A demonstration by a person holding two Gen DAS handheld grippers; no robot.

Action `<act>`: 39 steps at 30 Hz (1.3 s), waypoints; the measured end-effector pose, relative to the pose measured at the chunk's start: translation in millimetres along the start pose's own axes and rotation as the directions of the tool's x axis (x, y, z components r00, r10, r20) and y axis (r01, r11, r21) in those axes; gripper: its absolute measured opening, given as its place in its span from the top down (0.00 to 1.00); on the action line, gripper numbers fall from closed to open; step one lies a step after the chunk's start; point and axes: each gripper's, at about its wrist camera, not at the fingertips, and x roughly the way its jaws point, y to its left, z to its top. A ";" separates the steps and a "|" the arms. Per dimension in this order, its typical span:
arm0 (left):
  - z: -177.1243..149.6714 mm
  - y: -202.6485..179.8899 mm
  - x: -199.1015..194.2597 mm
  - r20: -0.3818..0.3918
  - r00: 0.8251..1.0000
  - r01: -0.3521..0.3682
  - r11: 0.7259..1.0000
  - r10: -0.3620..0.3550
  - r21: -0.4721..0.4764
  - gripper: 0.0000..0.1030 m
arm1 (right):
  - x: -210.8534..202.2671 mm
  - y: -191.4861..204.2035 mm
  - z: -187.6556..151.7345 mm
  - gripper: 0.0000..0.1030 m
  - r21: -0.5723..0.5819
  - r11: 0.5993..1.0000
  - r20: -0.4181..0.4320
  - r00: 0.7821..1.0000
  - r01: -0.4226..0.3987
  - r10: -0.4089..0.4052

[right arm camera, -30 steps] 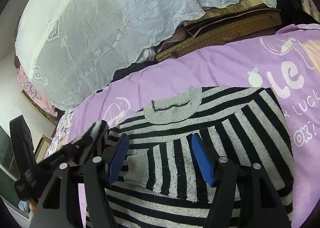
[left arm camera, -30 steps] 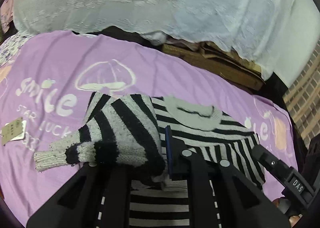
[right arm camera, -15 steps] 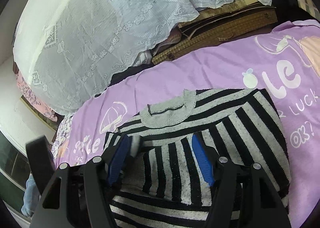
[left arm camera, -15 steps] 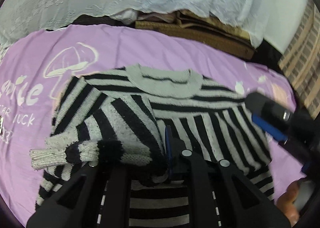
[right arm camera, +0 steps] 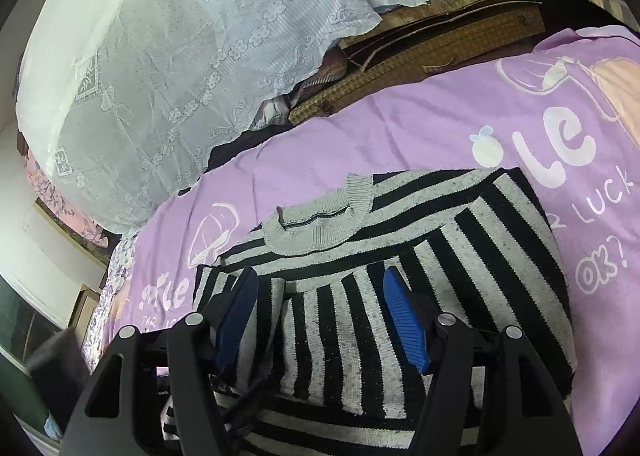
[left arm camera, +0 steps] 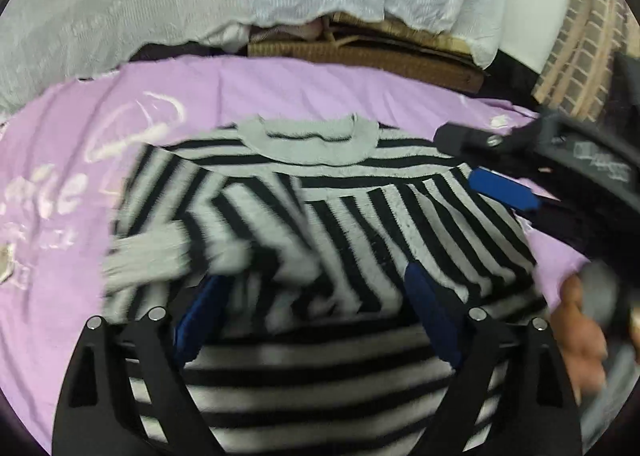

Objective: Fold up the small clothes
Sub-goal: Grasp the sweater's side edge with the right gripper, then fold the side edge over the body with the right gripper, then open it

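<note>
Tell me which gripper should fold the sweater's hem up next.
Probably either. The left gripper is open above the sweater, both sleeves already folded in. The right gripper is also open over the sweater. Neither holds cloth; the hem lies beneath both.

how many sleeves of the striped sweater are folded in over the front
2. The left sleeve lies across the striped sweater near the left gripper; the right sleeve lies between the fingers of the right gripper.
</note>
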 end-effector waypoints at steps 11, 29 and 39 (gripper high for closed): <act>-11.6 145.8 -56.9 0.013 0.974 -0.215 0.944 0.225 -0.251 0.10 | 4.7 103.7 -55.5 0.36 -0.434 0.901 -0.043 0.999 -0.006 -0.013; -39.4 190.8 2.0 -0.156 0.959 -0.278 0.896 0.237 -0.346 0.10 | 71.1 192.9 -127.8 0.39 -0.820 0.555 0.001 0.971 0.137 -0.238; -42.4 189.1 6.5 -0.158 0.952 -0.302 0.895 0.263 -0.327 0.09 | 52.7 168.0 -92.6 0.90 -0.681 0.723 -0.012 0.986 0.114 -0.167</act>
